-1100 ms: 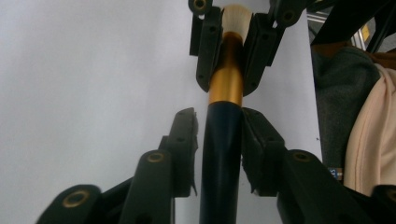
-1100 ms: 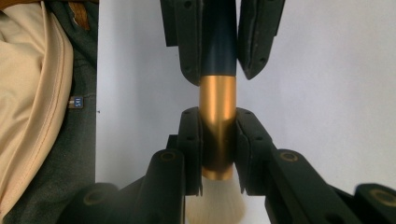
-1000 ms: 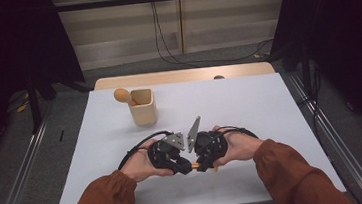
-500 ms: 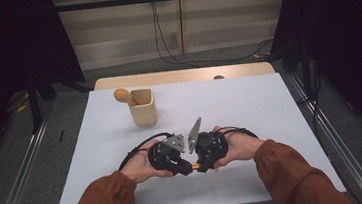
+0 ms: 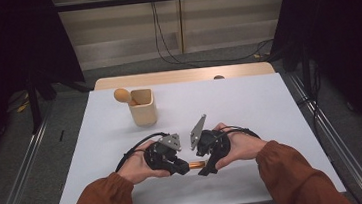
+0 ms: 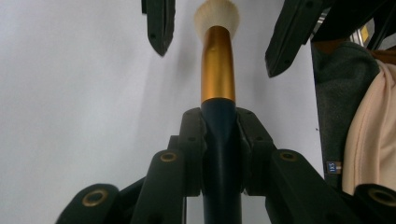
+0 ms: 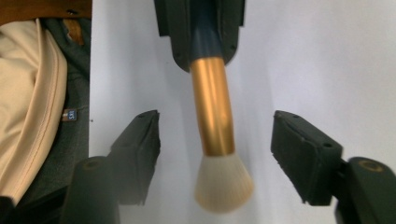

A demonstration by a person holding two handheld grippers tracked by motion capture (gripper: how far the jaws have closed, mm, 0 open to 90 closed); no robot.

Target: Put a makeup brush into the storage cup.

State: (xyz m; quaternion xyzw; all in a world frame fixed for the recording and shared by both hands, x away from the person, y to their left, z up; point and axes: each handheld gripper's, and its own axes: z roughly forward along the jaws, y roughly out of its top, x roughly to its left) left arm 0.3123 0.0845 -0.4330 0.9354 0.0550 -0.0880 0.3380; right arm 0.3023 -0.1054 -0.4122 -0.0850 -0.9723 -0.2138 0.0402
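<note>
A makeup brush (image 6: 217, 70) with a dark blue handle, gold ferrule and pale bristles lies level just above the white table (image 5: 249, 105). My left gripper (image 6: 220, 126) is shut on the dark handle. In the high view the left gripper (image 5: 183, 168) and right gripper (image 5: 206, 169) face each other near the table's front, with the brush (image 5: 194, 165) between them. My right gripper (image 7: 217, 149) has just been opening. Its fingers (image 7: 140, 144) stand apart on either side of the ferrule and bristles (image 7: 223, 184), not touching them.
A wooden cup (image 5: 143, 107) stands at the back left of the table, with a round-ended wooden utensil (image 5: 122, 94) leaning out of it. Cables hang behind the table. The person's clothing (image 7: 32, 102) is close at the near edge.
The right gripper's jaws have spread away from the brush, which stays in the left gripper. Neither hand has shifted.
</note>
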